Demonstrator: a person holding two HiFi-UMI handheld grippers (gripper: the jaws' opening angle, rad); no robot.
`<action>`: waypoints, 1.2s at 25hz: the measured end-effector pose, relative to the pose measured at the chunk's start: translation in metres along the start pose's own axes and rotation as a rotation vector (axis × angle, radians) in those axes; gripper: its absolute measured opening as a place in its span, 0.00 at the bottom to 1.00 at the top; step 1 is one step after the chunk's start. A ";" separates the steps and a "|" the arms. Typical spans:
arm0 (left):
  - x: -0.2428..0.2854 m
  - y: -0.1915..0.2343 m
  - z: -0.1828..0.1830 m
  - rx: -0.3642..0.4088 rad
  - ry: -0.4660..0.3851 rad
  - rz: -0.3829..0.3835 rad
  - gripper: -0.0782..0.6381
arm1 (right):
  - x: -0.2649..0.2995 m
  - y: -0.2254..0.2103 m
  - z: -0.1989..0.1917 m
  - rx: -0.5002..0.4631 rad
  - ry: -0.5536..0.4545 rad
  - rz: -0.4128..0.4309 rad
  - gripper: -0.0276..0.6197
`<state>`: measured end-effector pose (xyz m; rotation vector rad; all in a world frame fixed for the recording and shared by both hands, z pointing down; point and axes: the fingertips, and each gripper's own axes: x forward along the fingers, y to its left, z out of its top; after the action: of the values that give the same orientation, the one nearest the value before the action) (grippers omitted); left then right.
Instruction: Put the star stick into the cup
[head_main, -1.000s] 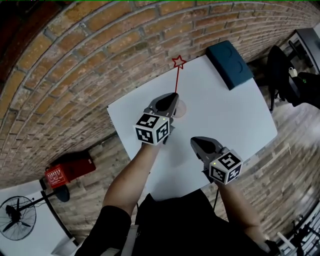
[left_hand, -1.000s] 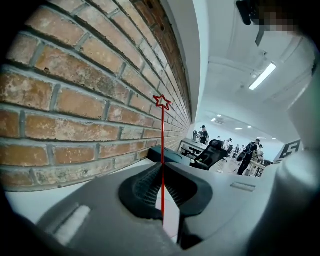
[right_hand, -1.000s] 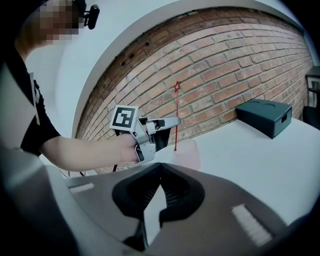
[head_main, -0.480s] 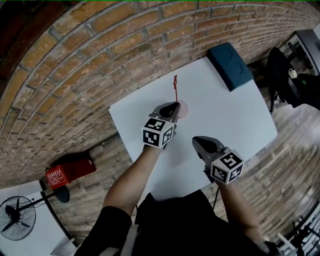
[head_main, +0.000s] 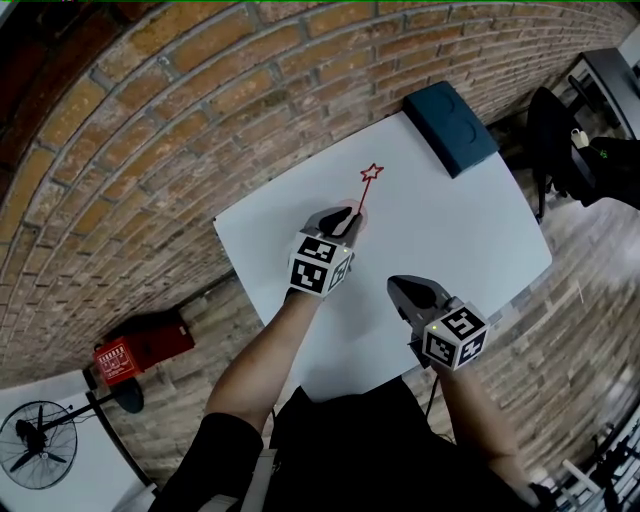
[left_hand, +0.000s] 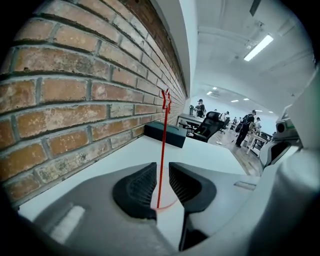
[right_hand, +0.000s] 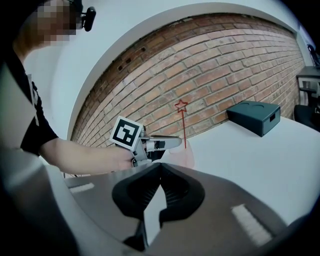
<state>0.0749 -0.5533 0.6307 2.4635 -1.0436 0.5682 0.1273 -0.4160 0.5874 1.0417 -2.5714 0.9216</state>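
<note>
Stick (left_hand: 161, 145) upright in cup (left_hand: 167, 200) at centre of head view, between jaws of left gripper (left_hand: 160, 182), just opened partway, pads not pressing it. Right gripper (right_hand: 156, 197) lower right of centre, jaws closed together, empty, apart from cup.

Jaws of the left gripper (left_hand: 161, 172) have just been opening and stand apart. The star stick (left_hand: 162, 145) stands upright between them, untouched, its foot in the cup (left_hand: 169, 202).
</note>
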 end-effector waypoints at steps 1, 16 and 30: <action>0.000 -0.001 0.001 0.004 0.001 0.002 0.23 | -0.001 0.000 0.000 0.000 -0.002 -0.002 0.04; -0.059 -0.019 0.031 0.016 -0.108 0.000 0.28 | -0.012 0.022 0.010 -0.040 -0.036 -0.018 0.04; -0.184 -0.038 0.022 0.094 -0.135 -0.021 0.26 | -0.030 0.110 0.014 -0.092 -0.124 -0.079 0.04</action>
<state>-0.0095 -0.4338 0.5105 2.6236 -1.0625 0.4592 0.0742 -0.3472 0.5126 1.1994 -2.6221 0.7345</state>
